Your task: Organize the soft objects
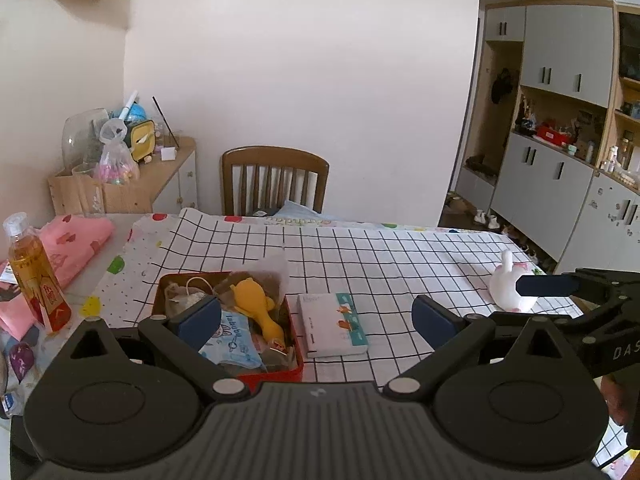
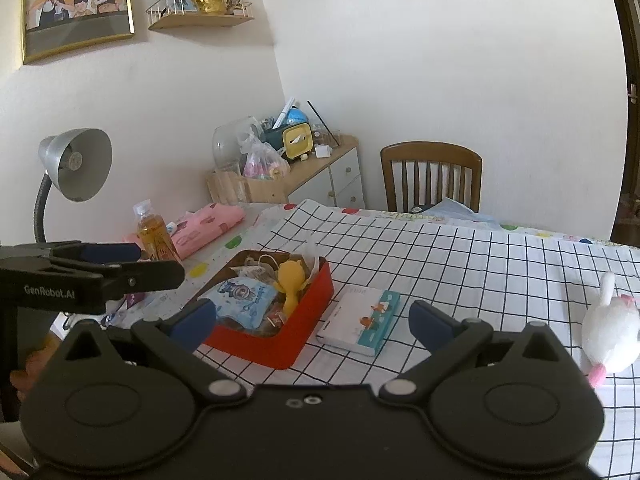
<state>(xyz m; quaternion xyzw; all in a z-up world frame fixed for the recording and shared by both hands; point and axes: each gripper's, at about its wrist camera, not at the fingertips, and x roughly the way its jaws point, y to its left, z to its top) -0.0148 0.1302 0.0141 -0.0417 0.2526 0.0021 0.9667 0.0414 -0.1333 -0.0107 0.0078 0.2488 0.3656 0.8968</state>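
Currently, the table (image 2: 500, 264), covered by a grid-pattern cloth, carries all task items. A red tin (image 2: 280, 344) sits toward the left edge, holding 1 yellow soft toy (image 2: 290, 284), 1 blue-white packet (image 2: 244, 300) and smaller loose items that cannot be identified at this resolution. A small white box (image 2: 360, 316) lies just beside the tin on its right. The white plush toy (image 2: 608, 336) lies well apart from the tin, near the right edge of the table.

The left gripper (image 1: 316, 318) hovers above the near end of the tin and the box, jaws spread wide, holding nothing. The right gripper (image 2: 312, 322) is likewise spread wide and empty, aimed between tin and box, with the plush toy to its right.

Hazards:
1. The tin appears already full; adding the plush toy may leave it resting on top and rolling out.
2. The plush toy lies near the table edge; a glancing contact could push it off.
3. The 2 grippers work close together; converging on the tin risks collision.
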